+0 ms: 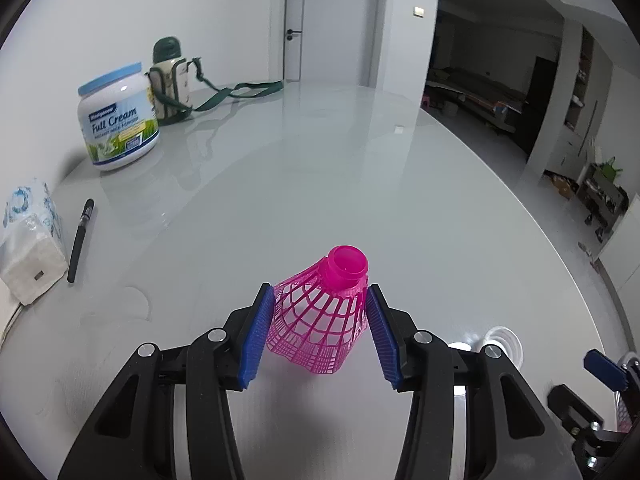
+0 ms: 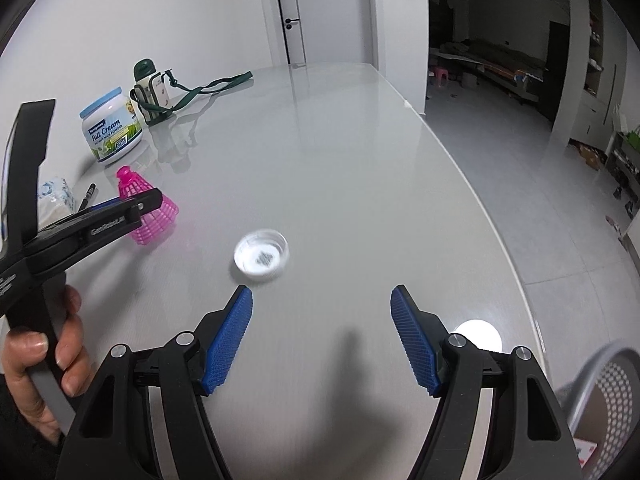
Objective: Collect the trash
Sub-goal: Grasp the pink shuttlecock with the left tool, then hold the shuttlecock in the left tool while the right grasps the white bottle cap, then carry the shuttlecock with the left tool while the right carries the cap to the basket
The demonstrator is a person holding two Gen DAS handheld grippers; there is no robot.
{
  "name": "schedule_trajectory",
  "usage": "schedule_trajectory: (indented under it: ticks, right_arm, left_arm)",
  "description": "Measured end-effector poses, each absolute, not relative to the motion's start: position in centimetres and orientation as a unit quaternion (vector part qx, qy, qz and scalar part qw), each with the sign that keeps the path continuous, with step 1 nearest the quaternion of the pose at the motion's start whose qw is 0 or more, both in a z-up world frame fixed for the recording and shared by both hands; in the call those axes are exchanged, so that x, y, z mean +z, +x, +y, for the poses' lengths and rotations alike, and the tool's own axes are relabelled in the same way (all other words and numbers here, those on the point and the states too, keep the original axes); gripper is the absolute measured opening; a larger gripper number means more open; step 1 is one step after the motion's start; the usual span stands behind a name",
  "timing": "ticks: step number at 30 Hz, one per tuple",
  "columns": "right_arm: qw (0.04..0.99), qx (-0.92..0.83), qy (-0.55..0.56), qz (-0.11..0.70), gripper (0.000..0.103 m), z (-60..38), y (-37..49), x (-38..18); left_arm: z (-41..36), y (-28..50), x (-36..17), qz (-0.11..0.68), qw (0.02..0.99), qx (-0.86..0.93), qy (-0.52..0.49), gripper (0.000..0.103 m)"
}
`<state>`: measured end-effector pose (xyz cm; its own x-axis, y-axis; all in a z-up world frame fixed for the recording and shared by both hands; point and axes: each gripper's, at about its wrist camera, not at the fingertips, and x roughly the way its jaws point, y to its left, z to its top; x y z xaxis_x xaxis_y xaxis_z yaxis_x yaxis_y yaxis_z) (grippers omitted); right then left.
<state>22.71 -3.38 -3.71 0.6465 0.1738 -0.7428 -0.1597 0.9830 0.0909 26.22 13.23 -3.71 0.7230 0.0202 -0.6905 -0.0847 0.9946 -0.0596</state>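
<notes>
Pink plastic lattice shuttlecock (image 1: pixel 320 316) sits between ribbed blue jaws.

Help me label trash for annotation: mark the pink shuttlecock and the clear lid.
pink shuttlecock (image 1: pixel 320 320), left wrist view, on its mesh skirt.
clear lid (image 2: pixel 261 255), right wrist view, on its inner face.

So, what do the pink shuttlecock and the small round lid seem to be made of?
The pink shuttlecock: probably moulded plastic, glossy, judging by its open lattice skirt and uniform colour. The small round lid: likely clear or whitish plastic, since its rim looks translucent; blur leaves this uncertain.
</notes>
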Motion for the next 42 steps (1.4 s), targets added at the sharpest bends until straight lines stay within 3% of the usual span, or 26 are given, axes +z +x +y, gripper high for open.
schedule_trajectory:
  ticks: [27, 34, 42]
  right_arm:
    - [0.891, 0.083, -0.039, 0.444, 0.068, 0.7, 27.1, -6.1]
    - [0.894, 0.094, -0.047, 0.436, 0.039, 1.4, 26.9, -5.9]
    - [0.894, 0.100, -0.049, 0.435, 0.039, 1.7, 26.9, -5.9]
  left_arm:
    - [15.5, 27.4, -4.8, 0.400, 0.912, 0.034, -0.087, 0.047]
    - [15.8, 27.6, -4.7, 0.401, 0.911, 0.035, -0.092, 0.047]
    - [15.8, 27.6, -4.7, 0.401, 0.911, 0.034, -0.092, 0.047]
